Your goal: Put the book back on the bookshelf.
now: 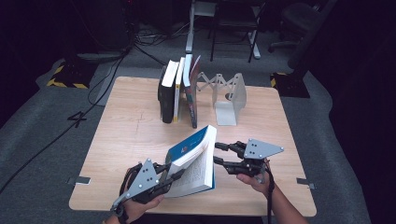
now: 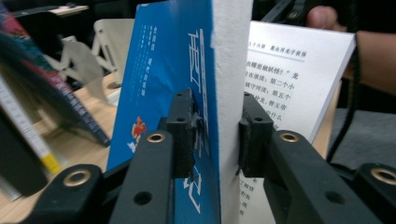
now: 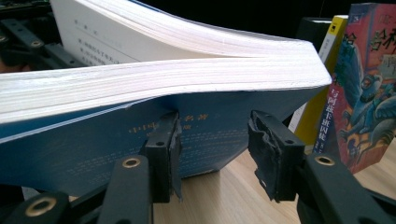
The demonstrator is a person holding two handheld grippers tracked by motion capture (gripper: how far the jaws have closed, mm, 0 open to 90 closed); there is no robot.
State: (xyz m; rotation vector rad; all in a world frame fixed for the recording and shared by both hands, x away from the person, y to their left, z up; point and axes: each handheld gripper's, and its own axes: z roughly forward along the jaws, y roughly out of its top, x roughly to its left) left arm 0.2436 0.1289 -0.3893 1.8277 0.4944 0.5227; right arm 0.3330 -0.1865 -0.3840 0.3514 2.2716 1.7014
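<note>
Left gripper (image 1: 173, 173) nearest camera, at table's near edge, jaws clamped on front cover and sheaf of pages of blue book (image 1: 196, 156). Book half open, raised off wooden table (image 1: 126, 140), near front centre. Right gripper (image 1: 218, 153) just beside book's right edge, jaws apart, nothing pinched. Behind: row of upright books (image 1: 177, 91) against white bookend (image 1: 229, 95), well apart from blue book.

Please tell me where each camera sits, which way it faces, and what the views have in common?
High view: above the table, looking forward and down; hands, both hand-held grippers.
Left gripper view: on the left hand-held gripper, jaws around the blue book's front part.
Right gripper view: on the right hand-held gripper, jaws open before the book.
Shared: the blue book, the upright books.
</note>
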